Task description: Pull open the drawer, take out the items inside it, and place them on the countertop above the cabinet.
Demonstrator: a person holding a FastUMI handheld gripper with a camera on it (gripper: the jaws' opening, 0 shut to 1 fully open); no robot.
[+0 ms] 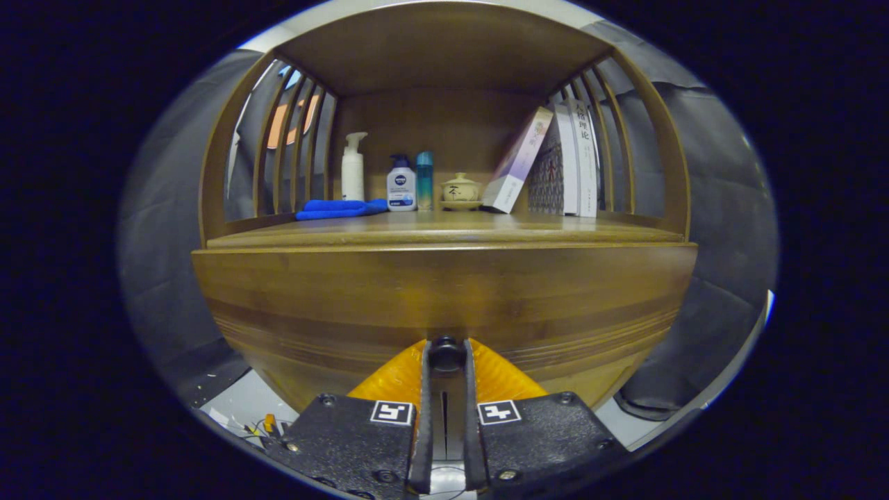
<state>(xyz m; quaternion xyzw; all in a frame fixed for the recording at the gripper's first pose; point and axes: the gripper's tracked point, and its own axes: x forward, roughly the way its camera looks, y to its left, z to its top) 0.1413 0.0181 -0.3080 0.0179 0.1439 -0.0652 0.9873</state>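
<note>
A wooden cabinet stands straight ahead, its closed drawer front point(444, 298) spanning the width below the countertop point(444, 229). A small dark round knob point(446, 353) sits low in the middle of the drawer front. My gripper point(445, 354) is right at the drawer, with both fingers closed on the sides of that knob. The drawer's inside is hidden.
At the back of the countertop stand a white pump bottle point(353, 167), a white lotion bottle point(401, 184), a teal bottle point(424, 179), a small lidded cup on a saucer point(460, 191) and leaning books point(549, 167). A folded blue cloth point(340, 207) lies at the left. Slatted sides enclose the shelf.
</note>
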